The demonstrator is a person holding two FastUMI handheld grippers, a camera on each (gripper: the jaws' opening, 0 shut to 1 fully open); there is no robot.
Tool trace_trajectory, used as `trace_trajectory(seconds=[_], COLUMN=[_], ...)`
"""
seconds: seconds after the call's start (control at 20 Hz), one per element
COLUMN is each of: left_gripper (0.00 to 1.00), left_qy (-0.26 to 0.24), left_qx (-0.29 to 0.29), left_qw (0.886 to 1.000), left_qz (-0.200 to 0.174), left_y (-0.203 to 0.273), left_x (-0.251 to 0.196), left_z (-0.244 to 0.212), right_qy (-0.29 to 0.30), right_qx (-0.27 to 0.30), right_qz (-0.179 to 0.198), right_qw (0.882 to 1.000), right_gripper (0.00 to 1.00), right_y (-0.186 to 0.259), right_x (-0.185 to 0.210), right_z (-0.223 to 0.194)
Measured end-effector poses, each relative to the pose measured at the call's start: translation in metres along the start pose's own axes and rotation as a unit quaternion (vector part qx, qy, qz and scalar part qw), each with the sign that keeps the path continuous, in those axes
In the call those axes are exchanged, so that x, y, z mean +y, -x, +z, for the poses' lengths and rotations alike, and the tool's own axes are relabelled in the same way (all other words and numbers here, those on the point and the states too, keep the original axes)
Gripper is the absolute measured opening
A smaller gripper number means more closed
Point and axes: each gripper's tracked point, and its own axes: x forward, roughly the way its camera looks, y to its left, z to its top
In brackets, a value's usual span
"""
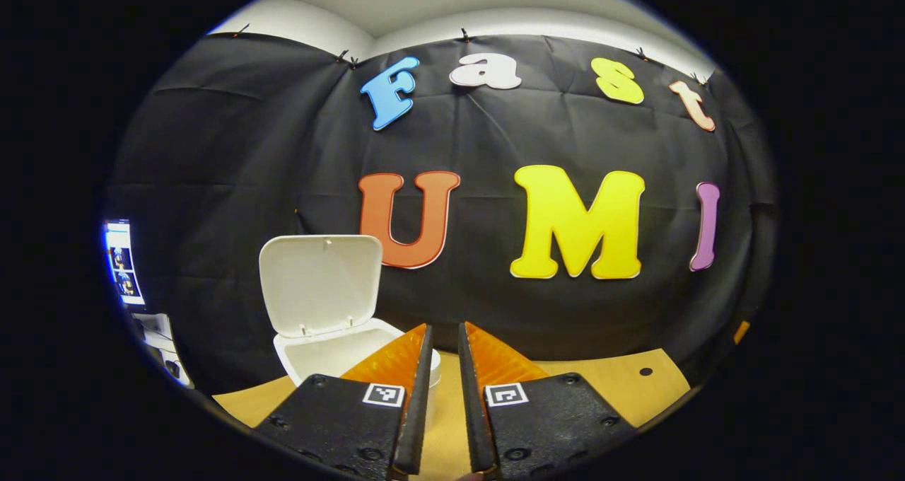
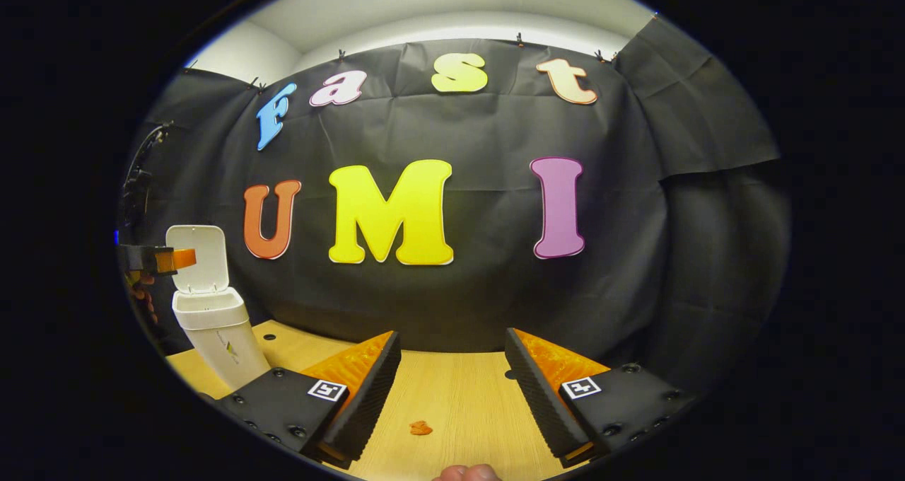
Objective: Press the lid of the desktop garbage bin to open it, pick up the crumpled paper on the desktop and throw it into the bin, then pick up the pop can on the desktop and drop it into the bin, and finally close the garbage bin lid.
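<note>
The white desktop bin (image 1: 332, 354) stands at the left on the wooden table (image 1: 608, 389), its lid (image 1: 319, 284) swung upright and open. My left gripper (image 1: 445, 336) hovers just right of the bin's rim, its fingers drawn close with a thin slit and nothing between them. In the right gripper view the bin (image 2: 220, 336) stands far left with its lid (image 2: 199, 255) up, and the left gripper (image 2: 177, 259) hangs beside that lid, held by a hand (image 2: 141, 293). My right gripper (image 2: 452, 336) stands open above bare table (image 2: 452, 396), holding nothing.
A small orange scrap (image 2: 421, 428) lies on the table between the right fingers. Small dark holes (image 1: 645, 371) dot the tabletop. A lit screen (image 1: 124, 262) stands off the table's left edge. Black cloth walls close the back and right.
</note>
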Motion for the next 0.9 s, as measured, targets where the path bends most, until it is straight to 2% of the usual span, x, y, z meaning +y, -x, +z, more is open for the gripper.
trace_trajectory(seconds=[0.05, 0.15, 0.2, 0.3, 0.4, 0.45, 0.55, 0.9], left_gripper=[0.35, 0.40, 0.53, 0.62, 0.75, 0.87, 0.96, 0.96], left_qy=[-0.003, -0.012, -0.016, -0.020, -0.018, -0.015, -0.009, -0.005], left_qx=[-0.001, -0.002, -0.001, -0.003, -0.010, -0.012, -0.010, 0.007], left_qw=[1.000, 1.000, 0.999, 0.998, 0.998, 0.998, 0.998, 0.996], left_qz=[-0.012, -0.029, -0.036, -0.051, -0.059, -0.062, -0.069, -0.087], left_y=[0.006, 0.017, 0.023, 0.032, 0.039, 0.042, 0.045, 0.054], left_x=[-0.008, -0.018, -0.024, -0.035, -0.042, -0.045, -0.052, -0.068], left_z=[0.000, 0.000, -0.001, -0.001, -0.001, -0.002, -0.007, -0.022], right_qy=[0.002, 0.005, 0.005, 0.005, 0.007, 0.008, 0.011, 0.028], right_qx=[0.002, 0.006, 0.007, 0.013, 0.020, 0.024, 0.031, 0.067], right_qz=[0.003, 0.008, 0.011, 0.016, 0.022, 0.025, 0.030, 0.036], right_qw=[1.000, 1.000, 1.000, 1.000, 1.000, 0.999, 0.999, 0.997], right_gripper=[0.94, 0.94, 0.94, 0.94, 0.94, 0.94, 0.94, 0.94], right_y=[-0.001, -0.002, -0.002, -0.003, -0.004, -0.005, -0.005, -0.008], right_x=[0.000, 0.001, 0.001, 0.002, 0.003, 0.005, 0.005, 0.002], right_z=[-0.002, -0.006, -0.008, -0.014, -0.022, -0.027, -0.036, -0.076])
